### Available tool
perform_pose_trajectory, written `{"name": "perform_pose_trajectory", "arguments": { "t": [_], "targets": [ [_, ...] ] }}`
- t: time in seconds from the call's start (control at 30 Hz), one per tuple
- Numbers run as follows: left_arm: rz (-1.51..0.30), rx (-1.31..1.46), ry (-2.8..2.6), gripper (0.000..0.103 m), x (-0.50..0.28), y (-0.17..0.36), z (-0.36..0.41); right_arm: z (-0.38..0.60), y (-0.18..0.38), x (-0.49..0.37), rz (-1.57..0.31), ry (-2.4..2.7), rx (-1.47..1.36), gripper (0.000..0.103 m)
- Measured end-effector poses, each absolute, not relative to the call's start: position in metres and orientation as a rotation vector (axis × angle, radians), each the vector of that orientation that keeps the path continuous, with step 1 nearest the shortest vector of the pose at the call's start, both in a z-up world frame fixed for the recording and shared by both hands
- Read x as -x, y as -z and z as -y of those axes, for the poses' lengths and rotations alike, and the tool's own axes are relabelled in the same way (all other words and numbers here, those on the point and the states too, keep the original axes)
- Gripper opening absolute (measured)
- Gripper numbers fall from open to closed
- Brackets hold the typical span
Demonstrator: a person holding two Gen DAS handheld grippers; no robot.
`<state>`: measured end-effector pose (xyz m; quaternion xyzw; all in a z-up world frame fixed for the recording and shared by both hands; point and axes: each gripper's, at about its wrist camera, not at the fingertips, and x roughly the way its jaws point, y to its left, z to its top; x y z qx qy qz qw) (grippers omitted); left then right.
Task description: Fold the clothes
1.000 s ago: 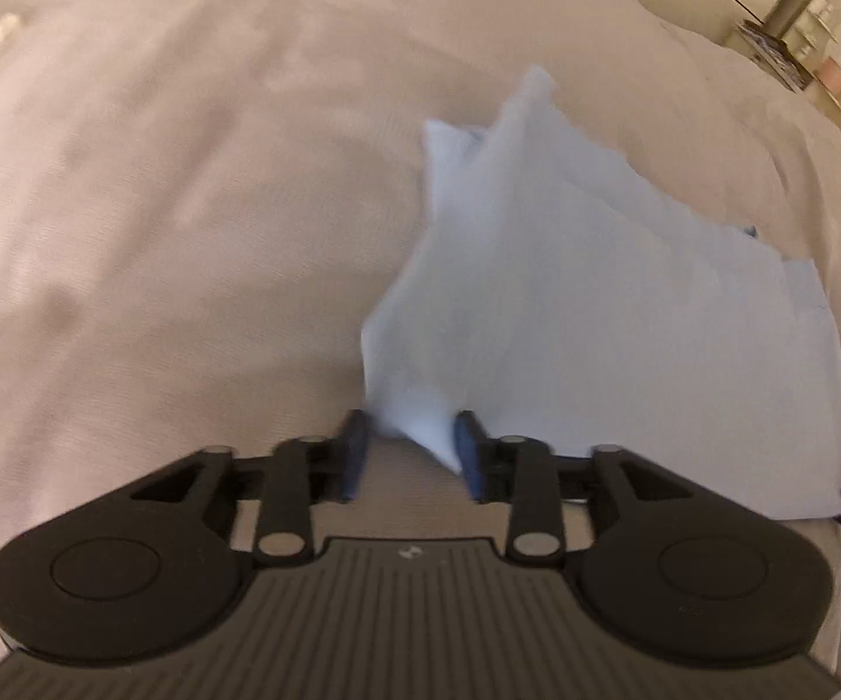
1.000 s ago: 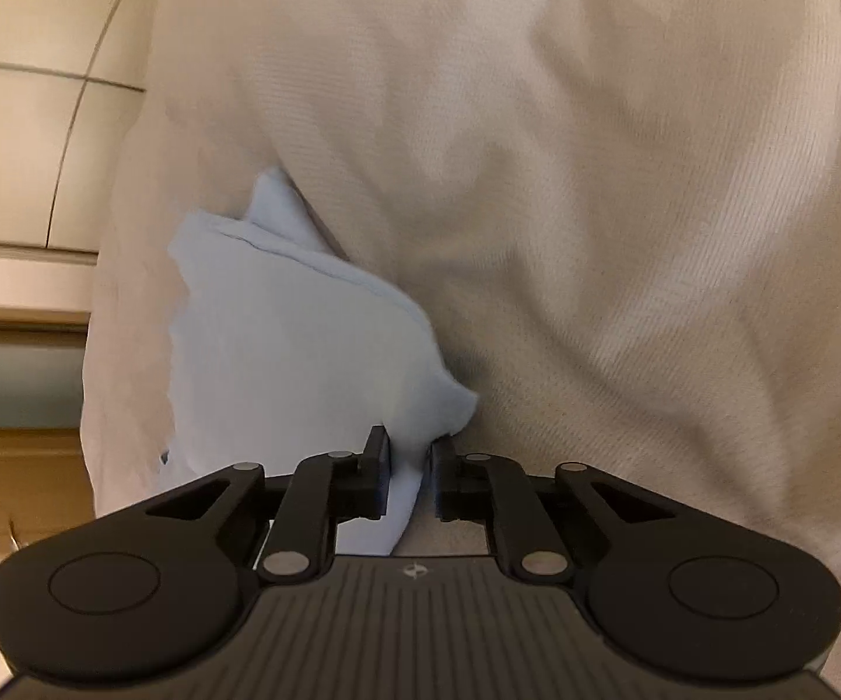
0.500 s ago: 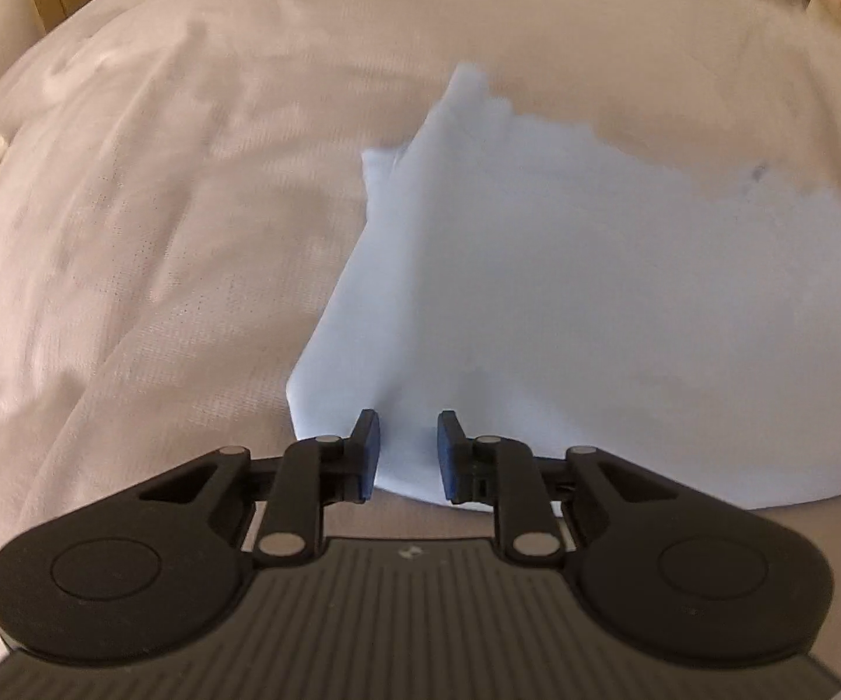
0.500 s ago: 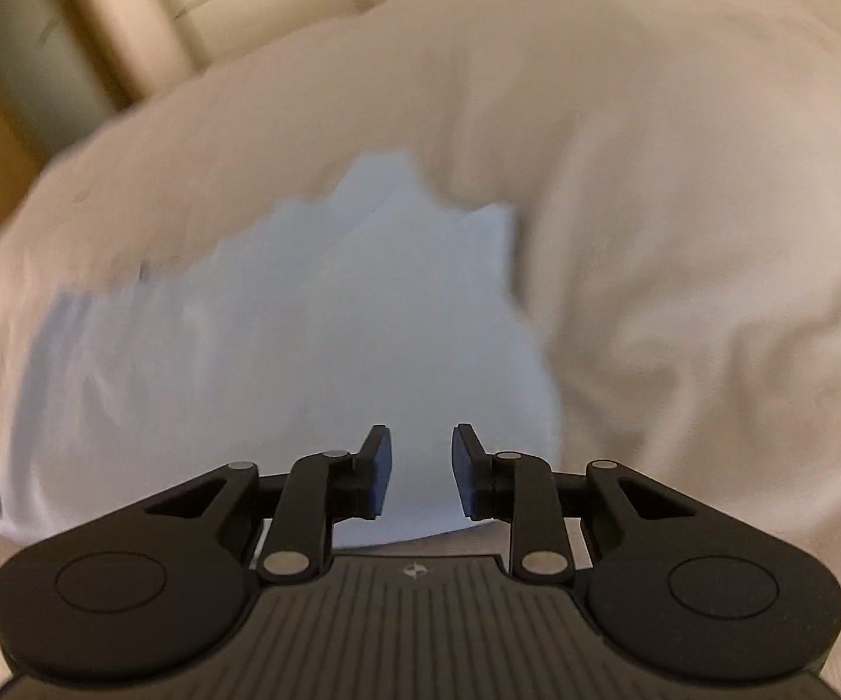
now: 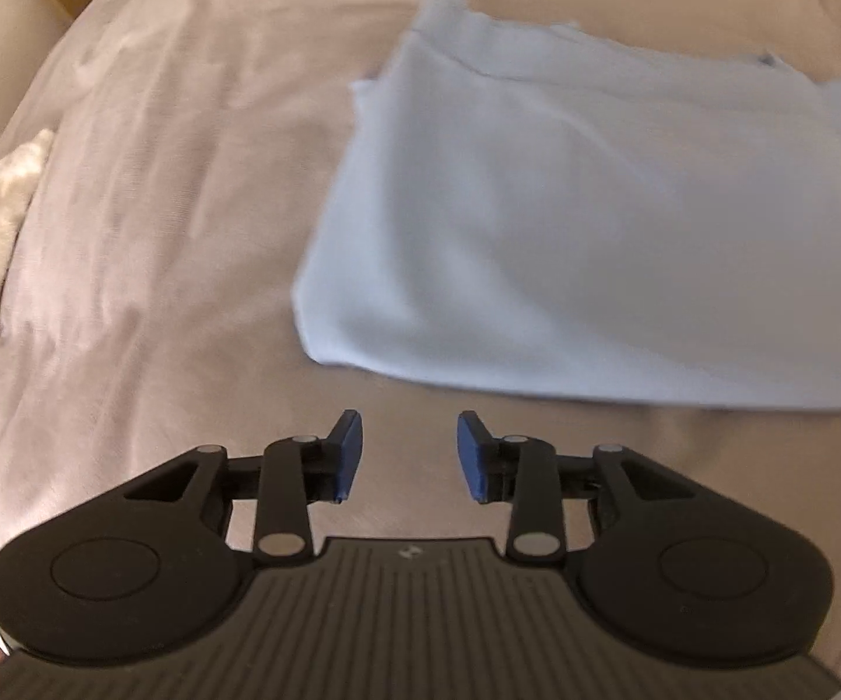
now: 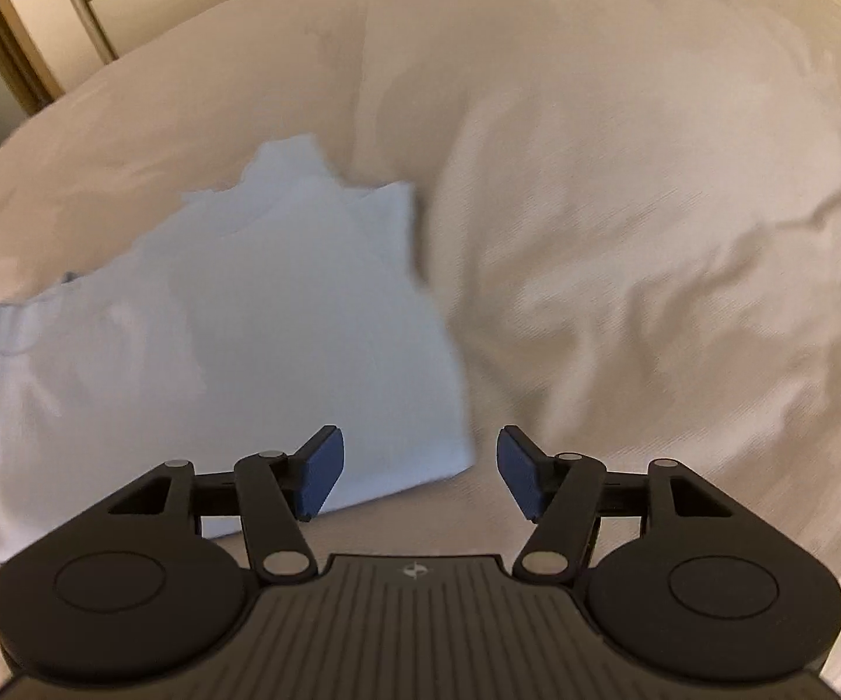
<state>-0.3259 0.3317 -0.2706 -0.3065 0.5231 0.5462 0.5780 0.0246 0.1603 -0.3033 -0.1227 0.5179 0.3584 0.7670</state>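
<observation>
A folded pale-blue fabric garment (image 5: 584, 221) lies flat on the beige bed cover (image 5: 158, 204); the left gripper (image 5: 409, 455) hovers just short of its near edge, spread wide and empty. The right gripper (image 6: 417, 475), likewise wide, holds nothing above its corner.

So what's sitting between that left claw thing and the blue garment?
Nothing but bare beige bedcover. In the left wrist view, the open left gripper hangs just short of the folded light blue garment, not touching it.

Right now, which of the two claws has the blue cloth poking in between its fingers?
The right claw: a corner of the blue cloth reaches between its open fingers. The left claw is open too, but shows only bare bed sheet between its fingers.
</observation>
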Motion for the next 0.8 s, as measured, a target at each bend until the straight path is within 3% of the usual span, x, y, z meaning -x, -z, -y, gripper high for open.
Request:
{"name": "perform_pose_trajectory", "arguments": {
  "t": [0.13, 0.8],
  "targets": [
    [-1.235, 0.704, -1.266, 0.038, 0.321, 0.267, -0.324, -0.162, 0.300, -0.006, -1.175, -0.798, 0.252, 0.062],
    [-1.175, 0.659, -1.170, 0.042, 0.352, 0.237, -0.319, -0.166, 0.271, 0.057, -1.162, -0.780, 0.224, 0.069]
  ]
}}
